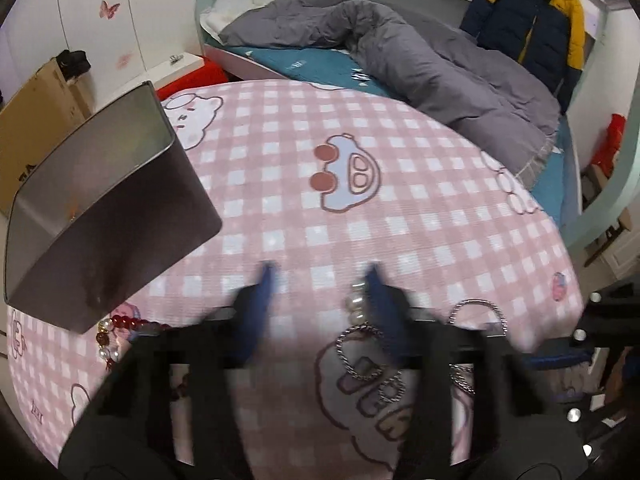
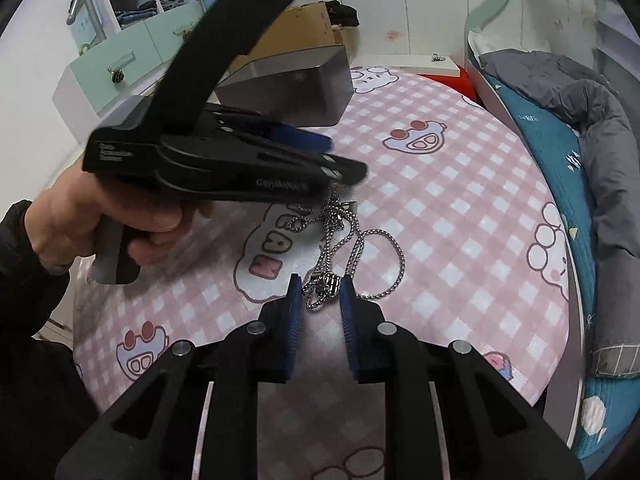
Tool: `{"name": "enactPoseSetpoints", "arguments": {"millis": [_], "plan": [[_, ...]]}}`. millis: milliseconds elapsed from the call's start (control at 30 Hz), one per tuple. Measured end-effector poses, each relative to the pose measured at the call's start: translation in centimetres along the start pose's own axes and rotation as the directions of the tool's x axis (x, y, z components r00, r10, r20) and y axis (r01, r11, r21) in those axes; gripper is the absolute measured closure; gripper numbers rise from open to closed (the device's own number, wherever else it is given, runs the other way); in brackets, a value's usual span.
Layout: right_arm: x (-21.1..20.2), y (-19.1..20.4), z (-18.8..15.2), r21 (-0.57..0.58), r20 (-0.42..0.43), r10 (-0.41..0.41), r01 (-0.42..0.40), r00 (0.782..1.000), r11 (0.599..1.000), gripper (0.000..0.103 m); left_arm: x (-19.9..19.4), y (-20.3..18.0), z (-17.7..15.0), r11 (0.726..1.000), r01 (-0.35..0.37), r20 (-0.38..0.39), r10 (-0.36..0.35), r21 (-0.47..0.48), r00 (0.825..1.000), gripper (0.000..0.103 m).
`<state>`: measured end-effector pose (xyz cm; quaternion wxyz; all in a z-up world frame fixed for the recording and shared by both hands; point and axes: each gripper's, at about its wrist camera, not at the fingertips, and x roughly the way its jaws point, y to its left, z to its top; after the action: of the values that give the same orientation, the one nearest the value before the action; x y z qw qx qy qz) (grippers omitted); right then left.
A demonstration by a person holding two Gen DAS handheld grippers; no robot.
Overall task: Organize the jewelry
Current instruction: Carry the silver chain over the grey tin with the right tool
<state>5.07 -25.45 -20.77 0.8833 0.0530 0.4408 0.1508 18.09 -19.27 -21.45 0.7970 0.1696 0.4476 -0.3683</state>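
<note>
A silver chain necklace (image 2: 352,248) lies coiled on the pink checked tablecloth (image 2: 460,208). My right gripper (image 2: 319,286) is open, its blue fingers on either side of the chain's knotted end. My left gripper (image 1: 320,276) is open and blurred, low over the cloth; it also shows in the right wrist view (image 2: 340,160), above the chain's far end. The chain (image 1: 360,348) and a pearl piece (image 1: 357,300) lie by its right finger. A red and pearl bead bracelet (image 1: 116,330) lies at its left. An open grey metal box (image 1: 100,208) stands at the left.
A bed with a grey duvet (image 1: 420,52) and teal sheet borders the table's far and right side. A cardboard box (image 1: 36,112) and white drawers (image 2: 120,64) stand beyond the metal box. A yellow and navy jacket (image 1: 532,20) hangs behind.
</note>
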Motion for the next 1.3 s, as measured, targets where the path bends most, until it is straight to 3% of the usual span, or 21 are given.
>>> {"name": "enactPoseSetpoints", "arguments": {"millis": [33, 100, 200, 367, 567, 733, 967, 1300], "plan": [[-0.1, 0.0, 0.0, 0.0, 0.003, 0.002, -0.002, 1.0, 1.0, 0.086, -0.1, 0.2, 0.0, 1.0, 0.018, -0.006, -0.018, -0.013, 1.0, 0.096], [-0.7, 0.1, 0.0, 0.003, 0.012, 0.005, -0.005, 1.0, 1.0, 0.086, -0.6, 0.4, -0.4, 0.997, 0.069, -0.013, -0.07, -0.033, 0.997, 0.096], [-1.7, 0.0, 0.7, 0.016, 0.046, 0.016, -0.016, 0.999, 1.0, 0.086, -2.2, 1.0, -0.6, 0.994, 0.094, 0.018, -0.093, -0.065, 0.996, 0.096], [-3.6, -0.7, 1.9, 0.041, 0.1, 0.013, -0.017, 0.995, 0.999, 0.086, -5.8, 3.6, -1.2, 0.986, 0.101, 0.084, -0.091, -0.133, 0.992, 0.096], [-5.4, -1.1, 4.1, 0.048, 0.173, 0.048, -0.057, 0.984, 0.997, 0.086, -9.4, 5.8, -1.3, 0.982, 0.078, 0.148, -0.052, -0.173, 0.988, 0.096], [-6.8, -0.1, 7.5, -0.018, 0.234, 0.073, -0.071, 0.969, 0.997, 0.086, -12.9, 7.2, -0.5, 0.982, 0.036, 0.218, 0.005, -0.184, 0.976, 0.096], [-8.8, -2.1, 11.2, 0.018, 0.347, 0.103, -0.116, 0.932, 0.993, 0.086, -16.8, 12.3, -0.6, 0.953, -0.048, 0.278, 0.135, -0.3, 0.951, 0.096], [-9.6, 0.4, 18.6, -0.103, 0.4, 0.158, -0.126, 0.903, 0.987, 0.086, -21.6, 13.2, 2.5, 0.962, -0.08, 0.373, 0.177, -0.261, 0.911, 0.096]]}}
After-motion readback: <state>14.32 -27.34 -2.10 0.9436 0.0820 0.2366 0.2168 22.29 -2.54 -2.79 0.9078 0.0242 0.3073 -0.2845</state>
